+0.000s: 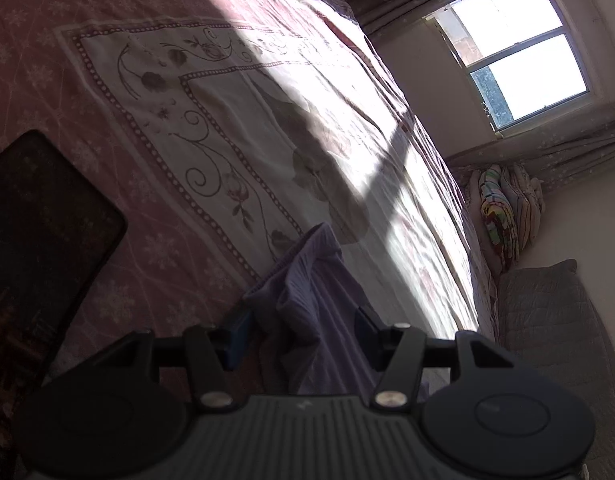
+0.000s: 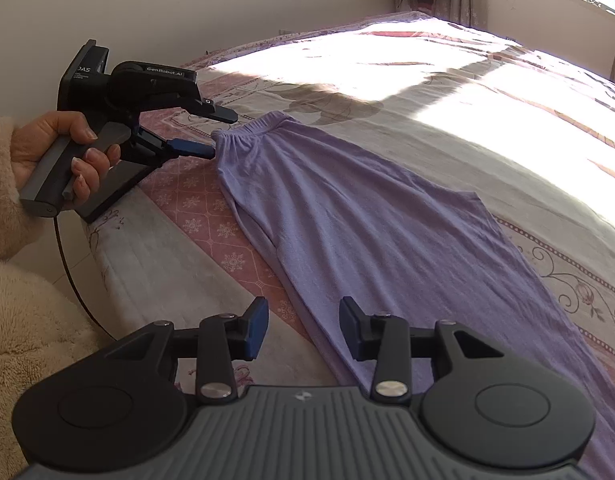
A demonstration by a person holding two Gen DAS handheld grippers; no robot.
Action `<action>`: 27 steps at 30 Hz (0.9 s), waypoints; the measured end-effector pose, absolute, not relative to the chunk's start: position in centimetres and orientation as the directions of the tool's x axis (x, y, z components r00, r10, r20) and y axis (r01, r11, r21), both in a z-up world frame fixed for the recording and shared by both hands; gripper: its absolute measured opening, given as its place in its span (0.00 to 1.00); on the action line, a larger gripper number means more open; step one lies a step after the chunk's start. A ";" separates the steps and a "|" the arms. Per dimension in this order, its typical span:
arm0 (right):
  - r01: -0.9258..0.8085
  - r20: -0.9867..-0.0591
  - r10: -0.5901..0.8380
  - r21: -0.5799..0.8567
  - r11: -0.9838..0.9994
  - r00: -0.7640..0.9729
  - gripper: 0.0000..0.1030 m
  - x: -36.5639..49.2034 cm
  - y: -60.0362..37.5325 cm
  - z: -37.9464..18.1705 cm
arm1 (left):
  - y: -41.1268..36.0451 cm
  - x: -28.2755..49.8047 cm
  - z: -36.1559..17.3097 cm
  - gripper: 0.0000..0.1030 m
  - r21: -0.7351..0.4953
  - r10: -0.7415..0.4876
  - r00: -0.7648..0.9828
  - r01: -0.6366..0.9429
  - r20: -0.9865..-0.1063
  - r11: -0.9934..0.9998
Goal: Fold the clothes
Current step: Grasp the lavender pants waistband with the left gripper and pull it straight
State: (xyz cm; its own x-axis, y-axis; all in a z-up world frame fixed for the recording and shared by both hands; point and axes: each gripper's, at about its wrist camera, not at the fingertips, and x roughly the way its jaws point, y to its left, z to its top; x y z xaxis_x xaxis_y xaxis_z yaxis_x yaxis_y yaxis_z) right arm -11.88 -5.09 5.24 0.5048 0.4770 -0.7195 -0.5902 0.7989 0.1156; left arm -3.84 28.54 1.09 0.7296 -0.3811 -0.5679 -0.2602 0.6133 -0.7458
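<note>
Left gripper (image 2: pixel 221 134), held in a hand (image 2: pixel 63 152) with a fluffy cream sleeve (image 2: pixel 3 184), has its jaws spread at the elastic waistband (image 2: pixel 251 130) of the lilac trousers (image 2: pixel 347 220), blue pads (image 1: pixel 235 334) either side of bunched cloth without pinching it. Right gripper (image 2: pixel 303 328) hovers with jaws wide apart over the lower leg, nothing between them. Trousers lie flat and lengthwise on the pink floral bedspread (image 2: pixel 195 204), near the bed's edge, partly sunlit.

Both jaws spread: left gripper (image 2: pixel 221 134) (hand-held), right gripper (image 2: pixel 301 330).
</note>
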 end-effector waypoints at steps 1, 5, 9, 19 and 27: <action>-0.589 -0.720 0.477 0.116 0.799 0.505 0.41 -11.9 -5.1 5.3 | 28.3 -3.9 0.8 0.53 -0.747 -0.376 0.737 -0.257 -0.562 0.613; -0.578 -0.718 0.473 0.121 0.807 0.510 0.41 -11.8 -5.3 5.2 | 27.0 -3.9 -0.1 0.28 -0.713 -0.330 0.762 -0.235 -0.557 0.661; -0.574 -0.715 0.476 0.128 0.809 0.512 0.41 -11.9 -5.2 4.9 | 26.5 -4.2 0.4 0.10 -0.661 -0.253 0.790 -0.240 -0.559 0.711; -0.608 -0.691 0.519 0.144 0.781 0.503 0.37 -11.3 -2.9 4.5 | 25.5 -3.2 1.7 0.18 -0.539 -0.176 0.753 -0.269 -0.635 0.798; -0.632 -0.690 0.521 0.119 0.766 0.502 0.17 -9.5 -1.0 4.4 | 25.4 -4.6 3.6 0.41 -0.518 -0.160 0.720 -0.308 -0.675 0.798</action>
